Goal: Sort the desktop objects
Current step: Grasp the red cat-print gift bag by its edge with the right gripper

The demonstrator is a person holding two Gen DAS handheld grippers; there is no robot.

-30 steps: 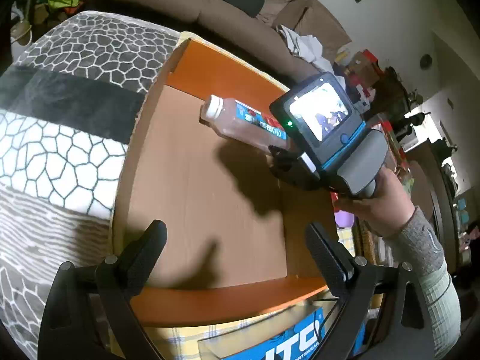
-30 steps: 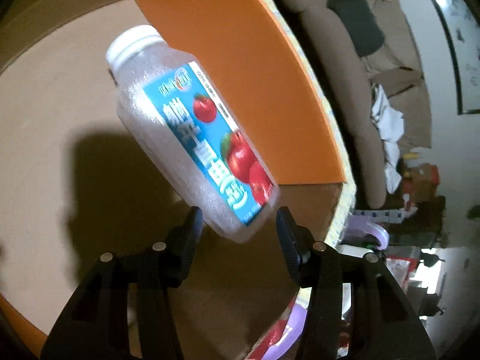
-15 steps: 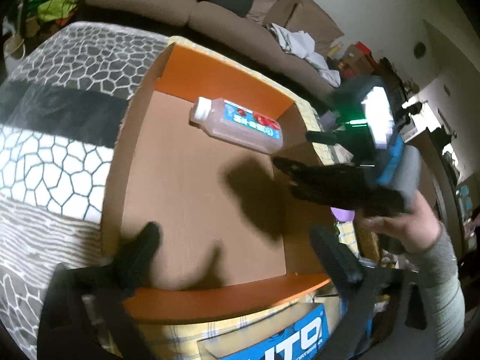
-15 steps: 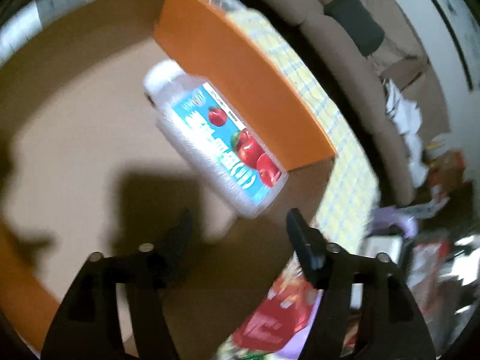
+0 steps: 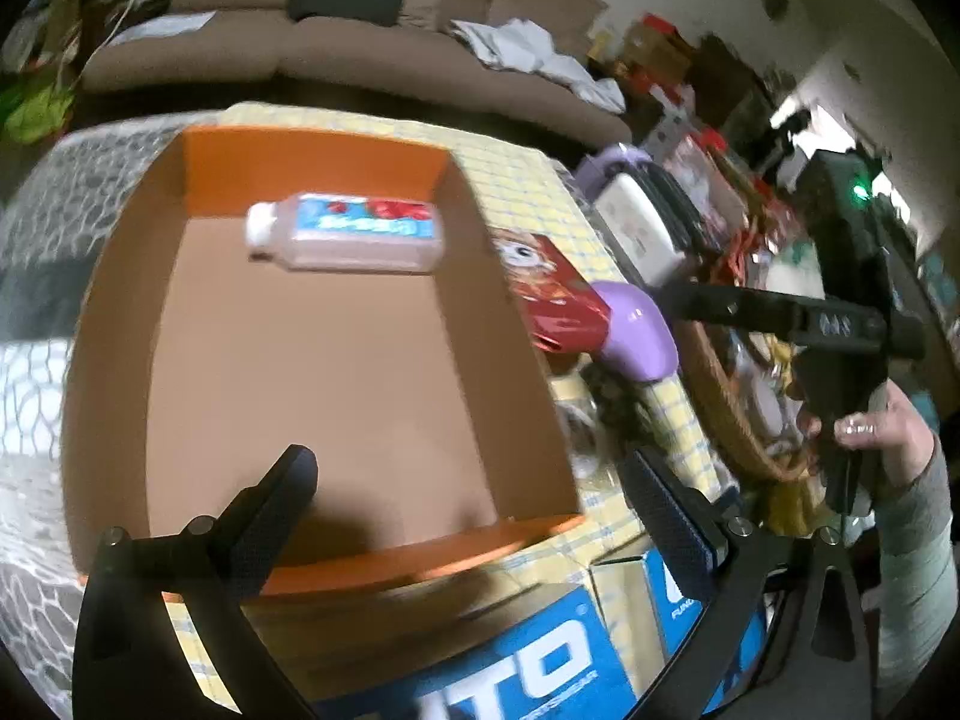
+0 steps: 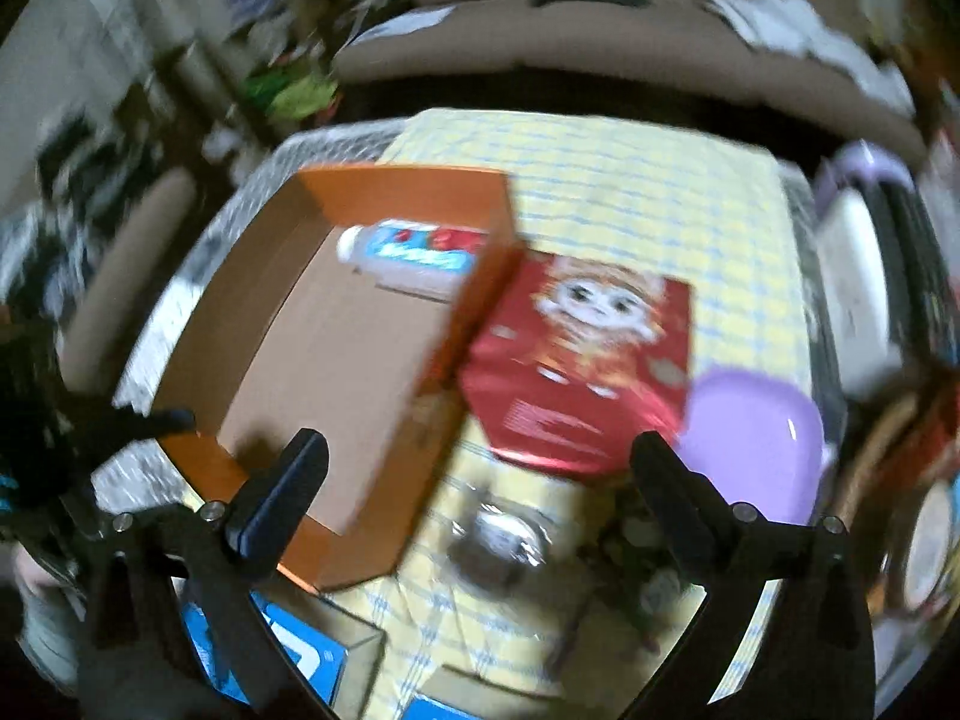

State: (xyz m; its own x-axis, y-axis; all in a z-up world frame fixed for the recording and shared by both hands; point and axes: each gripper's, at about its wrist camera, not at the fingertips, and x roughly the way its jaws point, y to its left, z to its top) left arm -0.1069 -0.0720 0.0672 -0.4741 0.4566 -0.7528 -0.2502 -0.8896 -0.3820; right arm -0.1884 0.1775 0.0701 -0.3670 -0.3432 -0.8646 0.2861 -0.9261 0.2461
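1. While both views are motion-blurred, the bottle (image 5: 345, 233) reads clearly: on its side on the floor of the box (image 5: 312, 564), near the far wall, white cap pointing left.
2. Box is orange outside, brown inside, sitting on a yellow checked cloth (image 6: 648, 180); only the bottle shows in it.
3. Left gripper (image 5: 474, 486) hangs over the box's near edge, jaws spread wide, nothing between them; left finger (image 5: 276, 498) over the box floor, right finger outside the right wall.
4. Right gripper (image 6: 480, 468) is right of the box, over the cloth, jaws spread wide, empty.
5. In the left wrist view the right gripper's body shows at right, held in a hand (image 5: 888, 438), well apart from the bottle.
6. Red pack (image 6: 582, 360) with a cartoon face lies flat just beside the box's right wall; it appears to touch, too blurred to be sure.
7. Purple bowl (image 6: 756, 438) sits just right of the pack.
8. Clear lidded item (image 6: 498, 540) sits on the cloth below the pack; too blurred to identify.
9. Blue carton (image 5: 528, 660) lies at the near edge, below the box.
10. Sofa (image 5: 336, 60) runs behind the table.
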